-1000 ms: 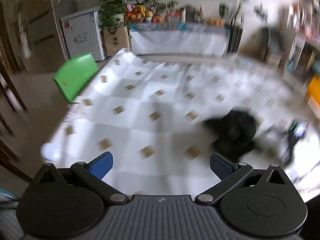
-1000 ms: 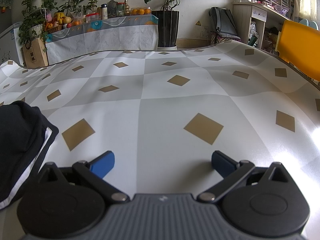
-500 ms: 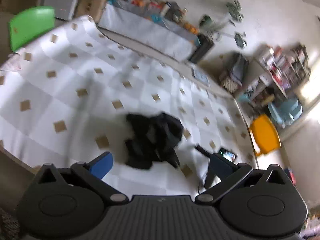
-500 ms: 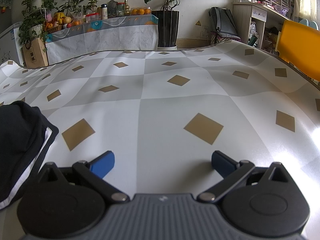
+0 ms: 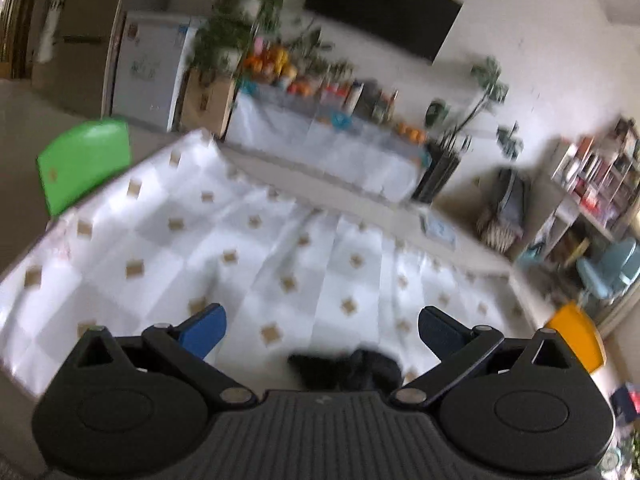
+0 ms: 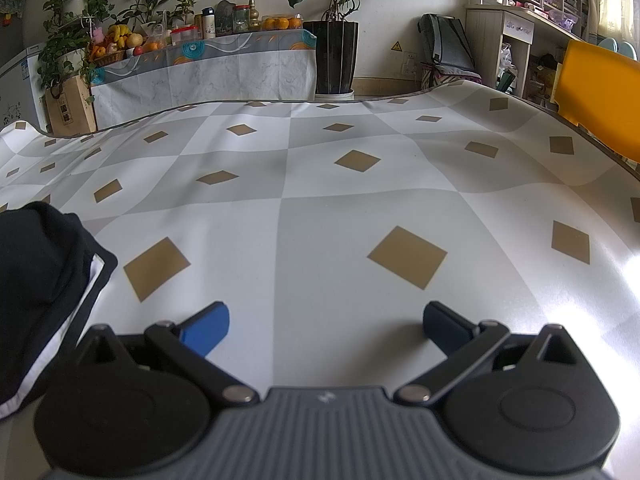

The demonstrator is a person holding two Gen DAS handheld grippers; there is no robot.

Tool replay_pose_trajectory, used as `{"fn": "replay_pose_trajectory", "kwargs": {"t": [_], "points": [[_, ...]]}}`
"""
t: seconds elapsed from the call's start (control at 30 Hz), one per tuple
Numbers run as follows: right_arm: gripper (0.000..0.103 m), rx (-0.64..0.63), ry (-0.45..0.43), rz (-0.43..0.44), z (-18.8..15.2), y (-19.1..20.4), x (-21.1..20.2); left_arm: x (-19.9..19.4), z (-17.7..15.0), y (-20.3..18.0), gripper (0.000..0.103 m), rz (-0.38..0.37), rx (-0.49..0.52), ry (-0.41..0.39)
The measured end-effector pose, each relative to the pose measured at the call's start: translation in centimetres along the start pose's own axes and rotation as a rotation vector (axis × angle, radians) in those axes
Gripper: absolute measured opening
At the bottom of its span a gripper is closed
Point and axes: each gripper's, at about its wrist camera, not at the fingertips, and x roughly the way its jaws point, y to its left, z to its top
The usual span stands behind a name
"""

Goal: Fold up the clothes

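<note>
While left gripper [image 5: 322,334] hangs high over table [image 5: 160,240], fingers spread, empty, black garment [image 5: 348,370] sits bottom centre of frame. Right gripper [image 6: 326,330] low, spread, empty; garment at left edge.

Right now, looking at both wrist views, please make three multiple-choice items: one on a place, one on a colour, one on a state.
1. In the right wrist view, where does the dark garment lie?
A. left edge
B. centre
C. right edge

2. What colour is the chair at that view's right edge?
A. green
B. yellow
C. red

3. How is the right tool?
A. shut on the garment
B. shut, empty
C. open, empty

Answers: 1 A, it fills the lower left; 2 B, its back is yellow; 3 C, bare tablecloth shows between the fingers.
</note>
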Motion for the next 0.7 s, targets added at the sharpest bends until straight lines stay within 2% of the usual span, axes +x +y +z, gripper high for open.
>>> {"fn": "replay_pose_trajectory", "kwargs": {"t": [0.17, 0.23, 0.3, 0.37, 0.4, 0.53, 0.63, 0.7], "points": [[0.103, 0.0, 0.0, 0.0, 0.0, 0.0, 0.0, 0.1, 1.7, -2.4, 0.103, -0.065, 0.03, -0.052], [0.103, 0.0, 0.0, 0.0, 0.0, 0.0, 0.0, 0.6, 0.8, -3.3, 0.103, -0.06, 0.06, -0.007], [0.103, 0.0, 0.0, 0.0, 0.0, 0.0, 0.0, 0.9, -1.3, -3.8, 0.103, -0.037, 0.12, 0.028], [0.103, 0.0, 0.0, 0.0, 0.0, 0.0, 0.0, 1.2, -4.2, -3.9, 0.103, 0.038, 0.184, 0.061], [0.103, 0.0, 0.0, 0.0, 0.0, 0.0, 0.0, 1.5, -5.6, -3.5, 0.103, 0.051, 0.197, 0.095], [0.103, 0.0, 0.0, 0.0, 0.0, 0.0, 0.0, 2.7, -11.2, -0.4, 0.103, 0.004, 0.105, 0.239], [0.103, 0.0, 0.0, 0.0, 0.0, 0.0, 0.0, 4.5, -14.1, 1.1, 0.102, 0.054, 0.119, 0.317], [0.103, 0.0, 0.0, 0.0, 0.0, 0.0, 0.0, 5.1, -14.4, 1.8, 0.102, 0.061, 0.123, 0.34]]}}
